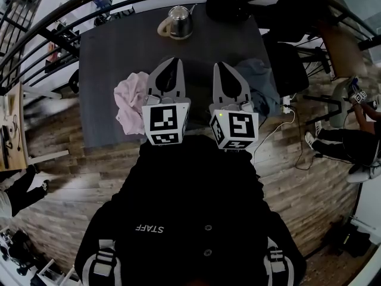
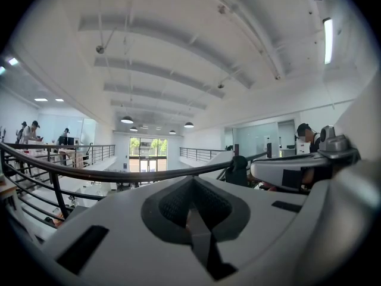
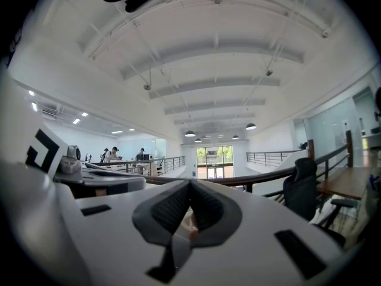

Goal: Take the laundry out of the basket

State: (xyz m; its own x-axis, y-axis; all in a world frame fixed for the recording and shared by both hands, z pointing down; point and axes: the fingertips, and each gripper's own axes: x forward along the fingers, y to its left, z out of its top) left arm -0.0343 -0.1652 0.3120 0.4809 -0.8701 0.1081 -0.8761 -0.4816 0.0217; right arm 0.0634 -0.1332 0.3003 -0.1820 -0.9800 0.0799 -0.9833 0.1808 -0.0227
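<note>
I hold both grippers side by side close to my chest, pointing forward over the dark table [image 1: 119, 52]. The left gripper [image 1: 174, 64] has its jaws pressed together on nothing, and so does the right gripper [image 1: 221, 67]. A pink garment [image 1: 131, 100] lies on the table by the left gripper, a blue-grey garment [image 1: 263, 81] by the right.

Two tongs: left tongs [image 1: 176, 64], right tongs [image 1: 221, 67]. One bench [image 1: 107, 58]. Two garments: pink garment [image 1: 130, 97] at left, blue-grey garment [image 1: 262, 79] at right. One metal kettle [image 1: 179, 21] at far end.
</note>
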